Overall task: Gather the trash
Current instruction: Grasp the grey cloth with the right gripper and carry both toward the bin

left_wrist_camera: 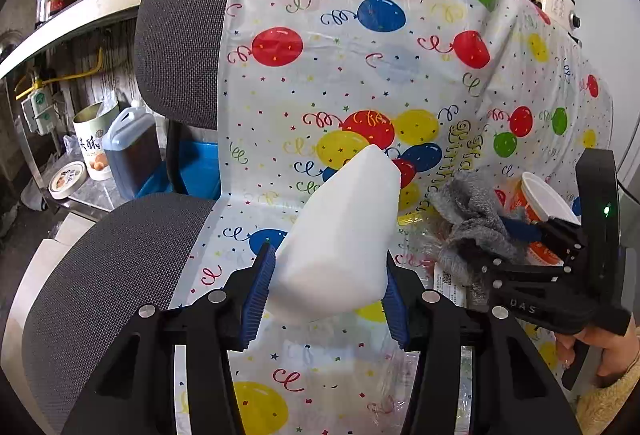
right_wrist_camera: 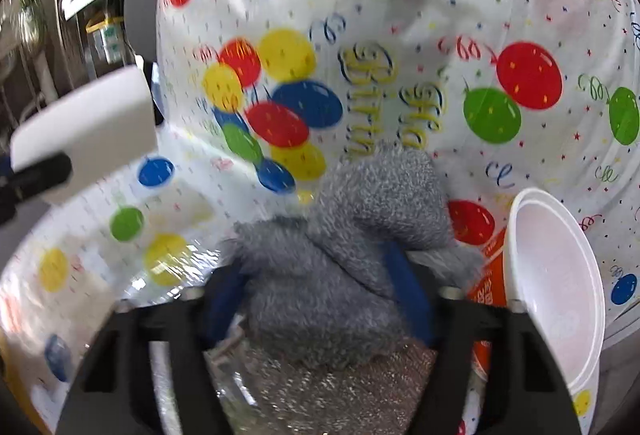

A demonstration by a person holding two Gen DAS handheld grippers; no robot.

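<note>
On the seat of a black mesh chair (left_wrist_camera: pixel 120 255), under a clear plastic sheet (left_wrist_camera: pixel 360 47) printed with balloons, the trash sits in a small heap at the right side. The left gripper (left_wrist_camera: pixel 326 293) hangs over the seat's middle, its blue-padded jaws pinching a white foam block (left_wrist_camera: pixel 344 235) that sticks up and forward, apart from the sheet. Over to the right, the right gripper (right_wrist_camera: pixel 320 299) has its jaws pressed into a grey fuzzy cloth (right_wrist_camera: pixel 344 267), which bulges up between the pads and hides most of what lies beneath. Under the cloth there is crinkled clear plastic (right_wrist_camera: pixel 320 395), hard to make out. Just beside the cloth on the right, an orange paper cup (right_wrist_camera: pixel 556 287) lies tipped, its white mouth facing the camera, close against the right jaw. A hand (left_wrist_camera: pixel 600 351) in a tan sleeve holds the right gripper's handle. Beyond the chair's left edge stand a printed canister (left_wrist_camera: pixel 94 139), a jug of dark liquid (left_wrist_camera: pixel 134 151) and a blue bin (left_wrist_camera: pixel 200 171), well clear of the seat.
</note>
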